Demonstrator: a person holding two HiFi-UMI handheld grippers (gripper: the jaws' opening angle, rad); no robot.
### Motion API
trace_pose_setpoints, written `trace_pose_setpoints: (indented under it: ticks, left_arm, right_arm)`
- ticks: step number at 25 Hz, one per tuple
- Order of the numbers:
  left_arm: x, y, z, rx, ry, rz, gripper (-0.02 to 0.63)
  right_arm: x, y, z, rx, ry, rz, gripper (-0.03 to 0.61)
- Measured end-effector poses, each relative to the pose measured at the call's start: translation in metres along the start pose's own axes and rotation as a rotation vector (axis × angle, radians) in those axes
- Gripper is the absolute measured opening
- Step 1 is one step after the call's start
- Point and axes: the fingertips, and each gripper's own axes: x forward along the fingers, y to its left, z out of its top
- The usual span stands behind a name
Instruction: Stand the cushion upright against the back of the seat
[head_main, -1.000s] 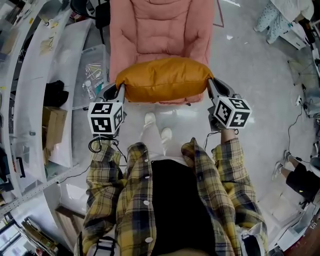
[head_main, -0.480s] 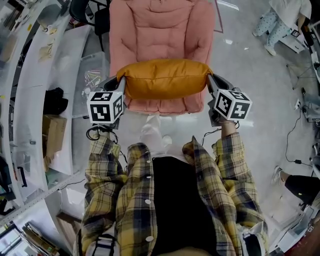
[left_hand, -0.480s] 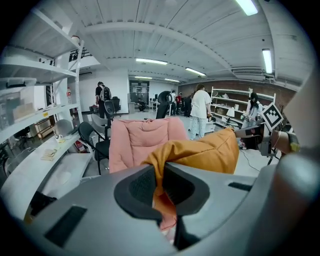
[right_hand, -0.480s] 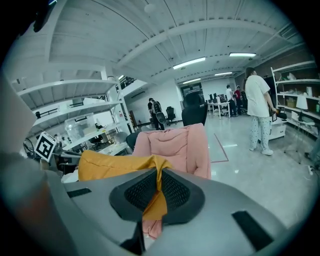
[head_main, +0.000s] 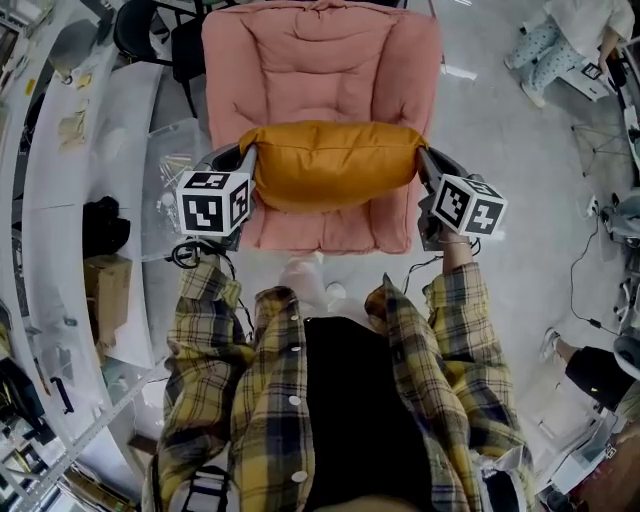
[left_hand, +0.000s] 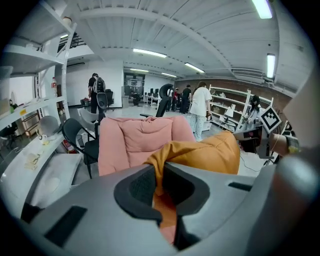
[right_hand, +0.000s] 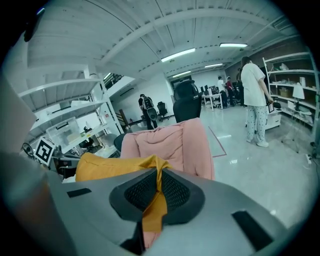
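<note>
Evidently for an even carry, the left gripper (head_main: 243, 160) and right gripper (head_main: 424, 163) jaws each pinch an end corner of the orange cushion (head_main: 330, 165), held level above the pink armchair (head_main: 320, 60).

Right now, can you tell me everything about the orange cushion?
The orange cushion is a plump, smooth rectangle that looks leathery. It is held lengthwise over the seat of the pink chair; whether it touches the seat cannot be told. The left gripper is pinched shut on its left end and the right gripper on its right end, bunching the fabric there.
</note>
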Motion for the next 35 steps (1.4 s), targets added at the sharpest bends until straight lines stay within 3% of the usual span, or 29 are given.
trace_pose_setpoints:
  ticks: [12, 22, 31, 35]
  left_arm:
    - [0.093, 0.052, 0.069, -0.003, 0.035, -0.086, 0.031]
    - [0.170, 0.102, 0.079, -0.056, 0.114, -0.127, 0.031]
    - [0.183, 0.105, 0.078, -0.064, 0.136, -0.140, 0.037]
    - [0.181, 0.114, 0.086, -0.056, 0.090, -0.085, 0.095]
  right_arm:
    - [0.088, -0.023, 0.064, 0.096, 0.001, -0.059, 0.038]
    - [0.183, -0.043, 0.083, 0.092, 0.104, -0.067, 0.038]
    - [0.194, -0.055, 0.083, 0.106, 0.115, -0.085, 0.040]
    - [0.192, -0.061, 0.088, 0.101, 0.076, -0.122, 0.057]
